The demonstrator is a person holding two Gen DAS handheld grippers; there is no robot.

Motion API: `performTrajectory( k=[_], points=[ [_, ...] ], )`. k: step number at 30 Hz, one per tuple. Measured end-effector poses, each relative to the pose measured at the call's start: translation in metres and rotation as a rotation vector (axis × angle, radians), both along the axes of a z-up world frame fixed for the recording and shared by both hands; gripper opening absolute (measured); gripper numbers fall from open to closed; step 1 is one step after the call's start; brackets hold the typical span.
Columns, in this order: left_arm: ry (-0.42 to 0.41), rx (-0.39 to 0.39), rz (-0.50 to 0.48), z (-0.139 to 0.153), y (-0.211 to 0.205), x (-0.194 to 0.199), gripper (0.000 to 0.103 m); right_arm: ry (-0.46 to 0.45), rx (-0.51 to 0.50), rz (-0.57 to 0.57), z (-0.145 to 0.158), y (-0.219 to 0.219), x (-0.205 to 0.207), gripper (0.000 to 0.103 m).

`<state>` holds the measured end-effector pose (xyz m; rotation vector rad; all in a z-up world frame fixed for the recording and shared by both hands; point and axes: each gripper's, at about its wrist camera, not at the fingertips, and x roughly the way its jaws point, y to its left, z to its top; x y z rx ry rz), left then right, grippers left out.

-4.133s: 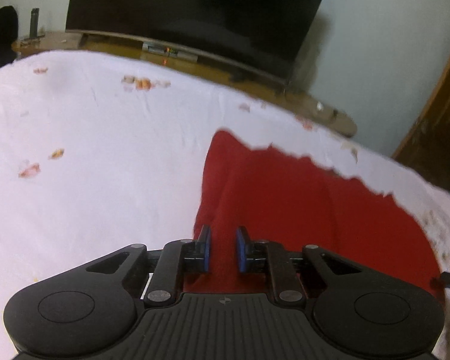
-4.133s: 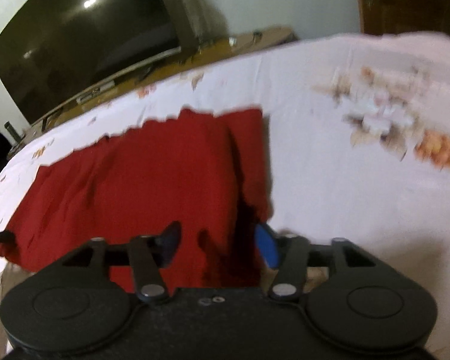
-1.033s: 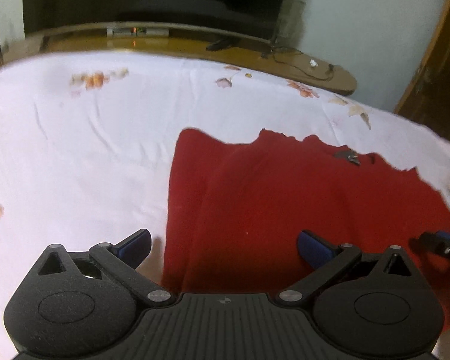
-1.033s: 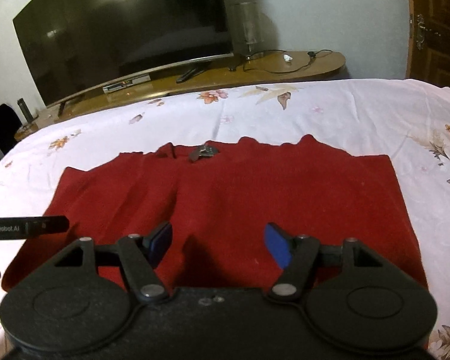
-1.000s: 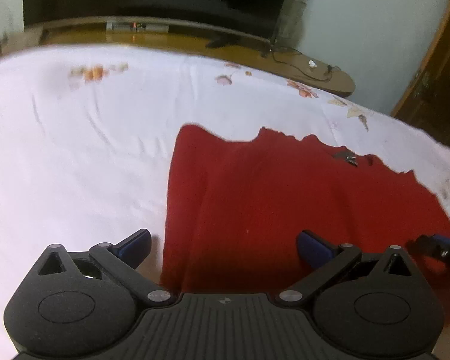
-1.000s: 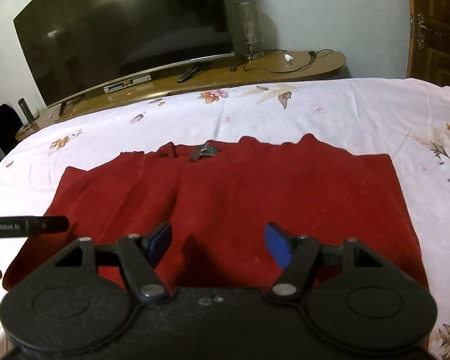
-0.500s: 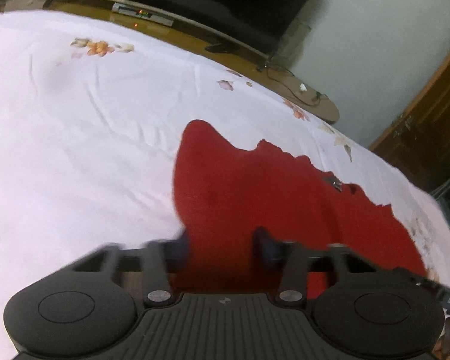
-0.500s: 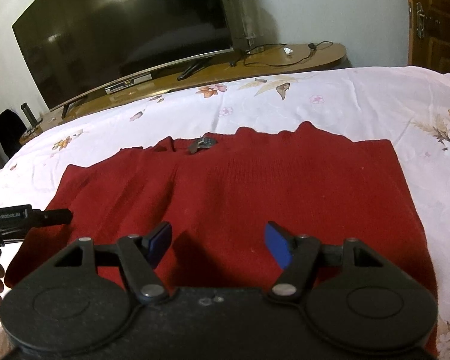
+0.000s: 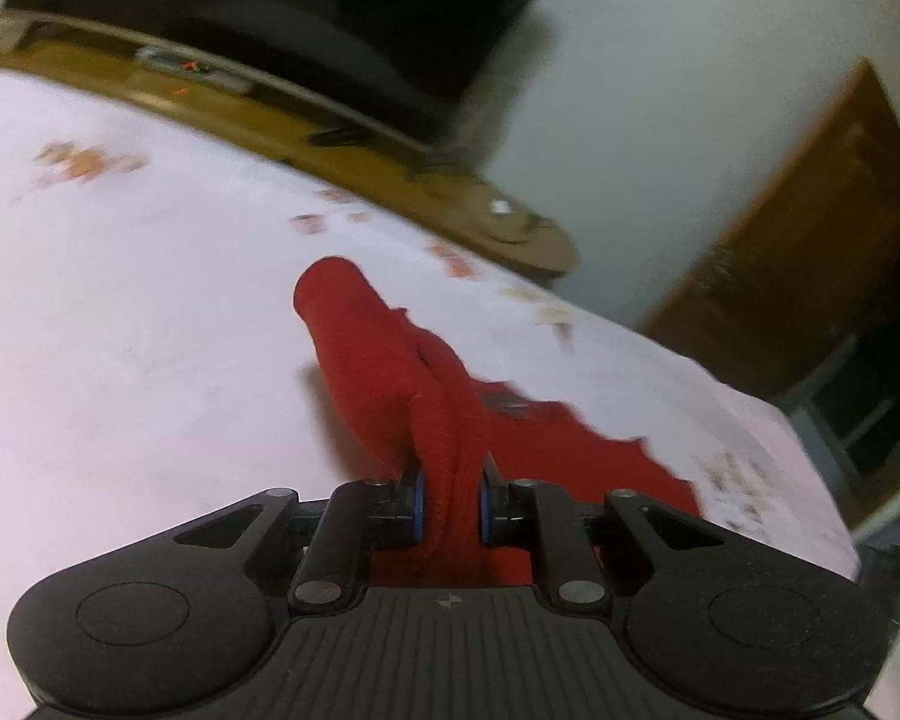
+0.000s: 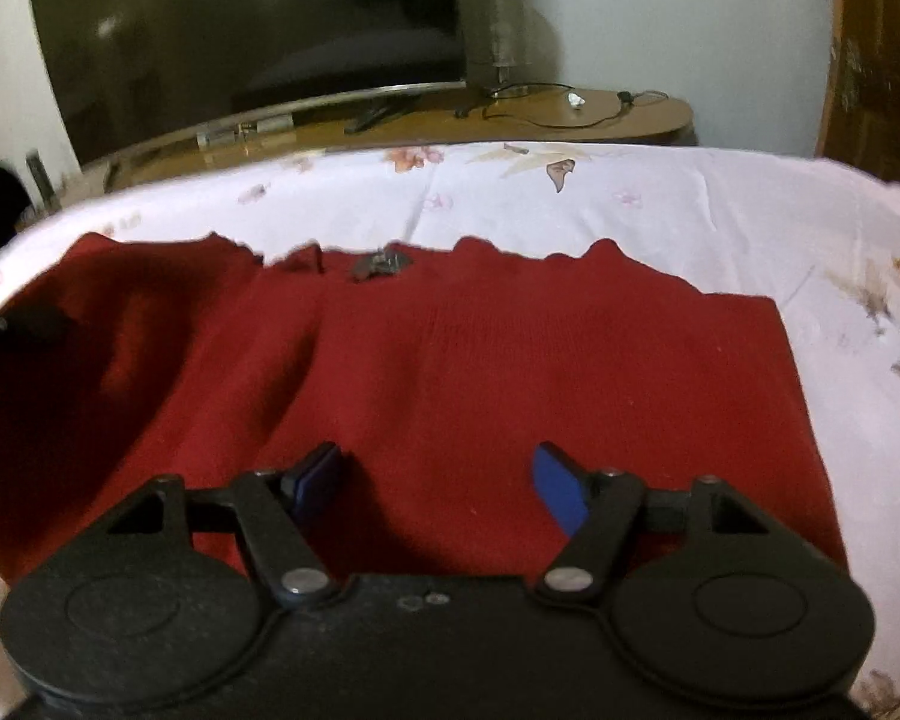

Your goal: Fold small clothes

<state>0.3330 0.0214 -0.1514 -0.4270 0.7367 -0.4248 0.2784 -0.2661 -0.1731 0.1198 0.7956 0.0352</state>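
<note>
Gripping a bunched edge of the red sweater (image 9: 384, 354), your left tongs (image 9: 450, 507) are closed on the cloth, which rises in a ridge straight ahead of them and away from the camera. That pinched end sits at the garment's left side; the rest of the sweater spreads off to the right across the white bedsheet (image 9: 120, 324), so the long axis runs left to right in front of you, and the fold most likely has to travel rightward over the body of the cloth.

Your right tongs (image 10: 441, 480) hang wide open above the near hem, holding nothing. From that view the sweater (image 10: 510, 372) lies flat and nearly square to you, with the neckline and a small dark tag (image 10: 381, 264) at the far edge, toward the television (image 10: 240, 42). Its right edge lies well off to the right of those fingers.

Your left hand is the nearer one to the lifted end, so it probably leads, while the right is placed to pin or catch the middle. Both views are blurred by motion, so finer creases cannot be told.
</note>
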Motion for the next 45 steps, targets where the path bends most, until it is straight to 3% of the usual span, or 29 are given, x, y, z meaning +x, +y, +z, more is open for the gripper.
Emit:
performTrajectory(
  k=[3, 7, 13, 18, 21, 27, 32, 38, 40, 42, 45],
  points=[
    [-0.025, 0.01, -0.045, 0.011, -0.027, 0.0, 0.015, -0.006, 0.063, -0.016, 0.005, -0.013, -0.004, 0.069],
    [-0.041, 0.053, -0.041, 0.013, -0.048, -0.001, 0.015, -0.01, 0.048, -0.016, 0.01, -0.02, -0.008, 0.069],
    [-0.021, 0.145, 0.037, 0.005, -0.028, -0.004, 0.015, -0.016, 0.072, -0.015, 0.011, -0.03, -0.018, 0.069],
    [0.019, 0.115, 0.066, -0.001, -0.016, 0.0, 0.015, -0.012, 0.079, -0.008, 0.01, -0.027, -0.017, 0.069],
    [-0.001, 0.093, 0.049, 0.004, -0.022, -0.005, 0.014, -0.017, 0.089, 0.006, 0.012, -0.025, -0.015, 0.069],
    [-0.033, 0.024, -0.085, 0.022, -0.081, -0.01, 0.013, -0.034, 0.114, -0.004, 0.019, -0.037, -0.017, 0.067],
    [-0.014, -0.022, -0.158, 0.017, -0.142, -0.007, 0.013, -0.05, 0.149, -0.05, 0.028, -0.074, -0.027, 0.067],
    [0.044, 0.108, -0.199, -0.014, -0.2, -0.016, 0.014, -0.048, 0.2, -0.125, 0.026, -0.119, -0.04, 0.067],
    [0.011, 0.12, -0.212, -0.005, -0.204, -0.023, 0.023, -0.047, 0.227, -0.135, 0.025, -0.129, -0.043, 0.067],
    [0.011, 0.103, -0.238, 0.003, -0.205, -0.026, 0.041, -0.048, 0.251, -0.137, 0.025, -0.134, -0.043, 0.068],
    [-0.039, 0.115, -0.252, 0.022, -0.203, -0.04, 0.05, -0.062, 0.276, -0.148, 0.03, -0.138, -0.04, 0.069]
  ],
)
